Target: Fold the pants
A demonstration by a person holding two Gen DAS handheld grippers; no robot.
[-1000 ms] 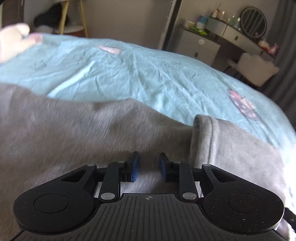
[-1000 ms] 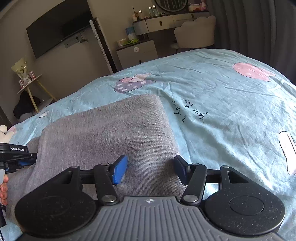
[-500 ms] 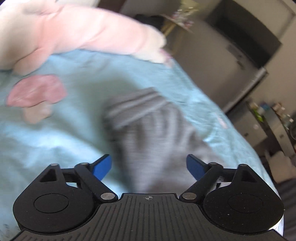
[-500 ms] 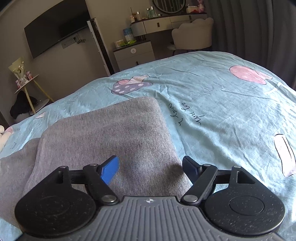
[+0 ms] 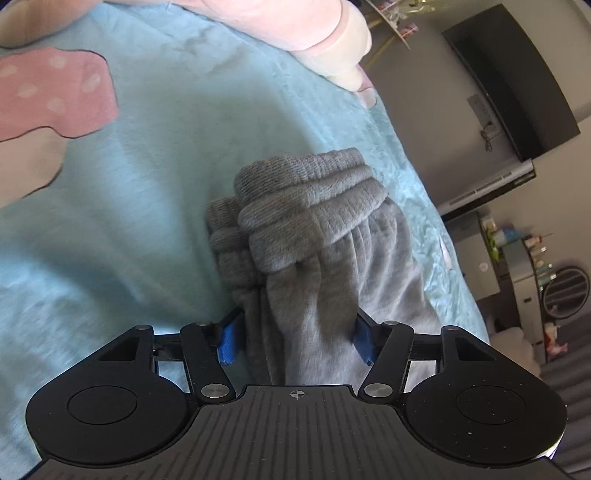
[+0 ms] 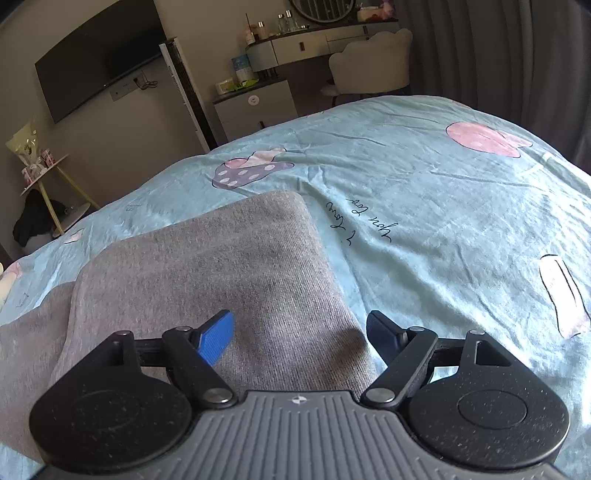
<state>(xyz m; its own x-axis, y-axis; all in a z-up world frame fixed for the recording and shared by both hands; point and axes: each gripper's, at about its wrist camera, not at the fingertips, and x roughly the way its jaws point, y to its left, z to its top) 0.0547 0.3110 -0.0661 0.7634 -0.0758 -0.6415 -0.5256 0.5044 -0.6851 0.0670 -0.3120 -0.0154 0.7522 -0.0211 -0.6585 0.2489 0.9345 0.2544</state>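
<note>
So the grey pants [image 5: 317, 258] are lying on the bed [image 5: 155, 192], on top of the light blue sheet with the pink mushroom prints. In the left wrist view, the left tongs [image 5: 295, 341] are sitting around a bunched-up leg end, with the ribbed cuffs stacked just ahead of them. The blue pads [image 5: 227, 343] are right up against the fabric on both sides, but I can't tell if they're actually squeezing it or just bracketing it. A pink plush toy [image 5: 295, 22] is lying at the far edge of the bed.

Over in the right wrist view, the right tongs [image 6: 299, 334] are spread wide and hovering over the folded part of the pants [image 6: 207, 273], not gripping anything. That part is lying flat, with a neat straight edge along its right side. A TV [image 6: 99, 59] is hanging on the wall behind.
</note>
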